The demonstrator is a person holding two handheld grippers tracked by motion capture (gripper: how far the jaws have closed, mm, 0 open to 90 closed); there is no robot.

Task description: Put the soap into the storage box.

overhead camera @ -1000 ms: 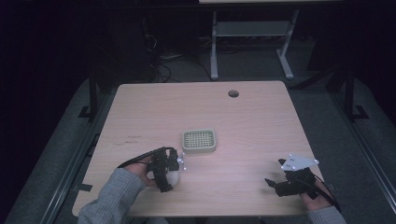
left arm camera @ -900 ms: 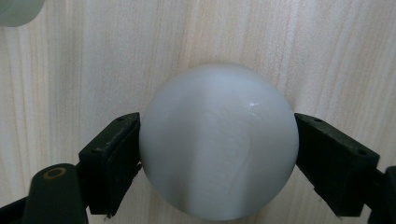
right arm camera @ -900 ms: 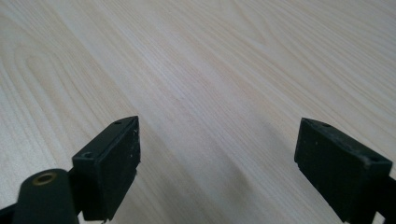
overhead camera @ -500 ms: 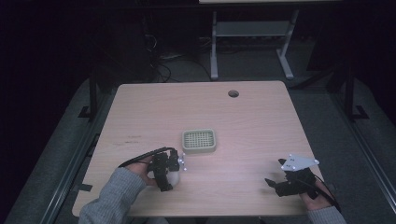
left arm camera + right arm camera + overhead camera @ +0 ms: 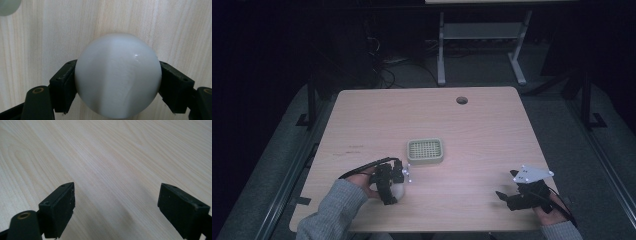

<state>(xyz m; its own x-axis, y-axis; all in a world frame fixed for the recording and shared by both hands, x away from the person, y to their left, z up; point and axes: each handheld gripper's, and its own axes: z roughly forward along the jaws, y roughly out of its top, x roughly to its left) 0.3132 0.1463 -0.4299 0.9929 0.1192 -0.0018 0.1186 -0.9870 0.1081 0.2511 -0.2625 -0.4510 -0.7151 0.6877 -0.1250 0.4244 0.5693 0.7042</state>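
Left gripper [image 5: 393,186], seen from the high view, sits low on the near left part of the bench [image 5: 482,125] with its jaws closed around a white ball [image 5: 398,191], which shows as a pale patch just right of the black gripper body. Just beyond this gripper and slightly to its right lies a small pale tray [image 5: 425,150] with a grid-patterned inside; nothing can be made out lying in it, and it stands apart from the gripper. Well off to the right, near the bench's front edge, the right gripper [image 5: 506,198] rests low in the person's hand, its grey plate on top, with its jaws pointing toward the left gripper.

From the left gripper view, the left gripper [image 5: 117,83] clamps the ball [image 5: 117,75] from both sides, each black jaw pressed against its flank, with bare wood grain behind it. Being round, the ball has no long axis and no heading to tell. A pale rounded edge [image 5: 8,6] shows far past the left jaw, in the upper corner; what it belongs to cannot be told.

From the right gripper view, the right gripper [image 5: 116,205] stands with its jaws spread wide, nothing between them but the bench surface.

Against the high view half a second ago, both grippers, the ball and the tray lie in the same places; no shift can be seen.
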